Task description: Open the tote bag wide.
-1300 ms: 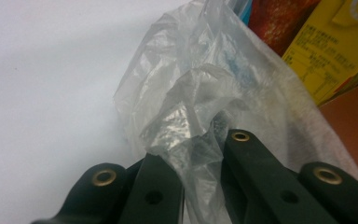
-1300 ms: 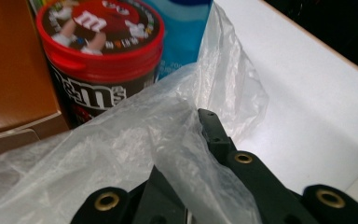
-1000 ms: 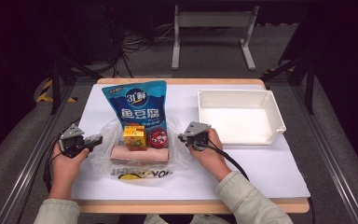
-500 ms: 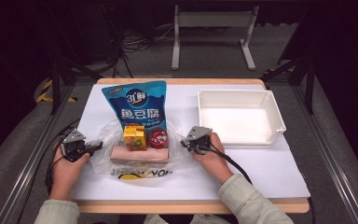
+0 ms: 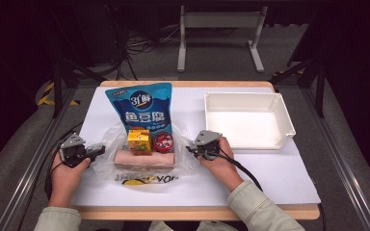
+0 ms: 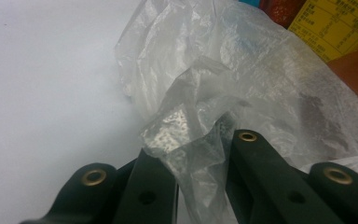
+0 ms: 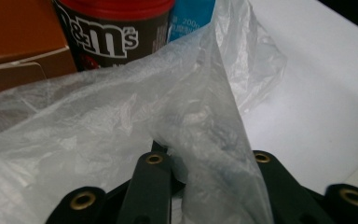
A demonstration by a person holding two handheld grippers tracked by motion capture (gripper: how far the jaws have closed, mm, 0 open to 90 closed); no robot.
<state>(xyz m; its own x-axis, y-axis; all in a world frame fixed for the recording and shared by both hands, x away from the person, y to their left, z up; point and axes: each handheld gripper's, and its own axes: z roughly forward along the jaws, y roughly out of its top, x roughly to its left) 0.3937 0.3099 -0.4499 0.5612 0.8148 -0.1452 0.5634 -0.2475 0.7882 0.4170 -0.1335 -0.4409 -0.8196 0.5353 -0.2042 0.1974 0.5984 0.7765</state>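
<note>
A clear plastic bag (image 5: 107,166) lies flat on the white mat under a long brown box (image 5: 144,158), a yellow carton (image 5: 138,141) and a red-lidded M&M's tub (image 5: 163,142). A blue snack pouch (image 5: 142,108) lies behind them. My left gripper (image 5: 99,151) is at the bag's left edge. Its jaws have just been opening, and crumpled bag film (image 6: 186,126) stands loosely in the gap of the left gripper (image 6: 198,144). My right gripper (image 5: 190,148) is at the bag's right edge, its jaws likewise just opening. Bag film (image 7: 200,121) drapes between the parted jaws of the right gripper (image 7: 207,158), near the tub (image 7: 107,32).
A white bin (image 5: 284,113) stands at the right rear of the mat, nothing in it. The wooden table edge (image 5: 192,211) runs along the front. Cables trail from both grippers toward the person.
Both hands have stayed almost in place at the bag's two sides. The box, carton, tub and pouch have not moved.
</note>
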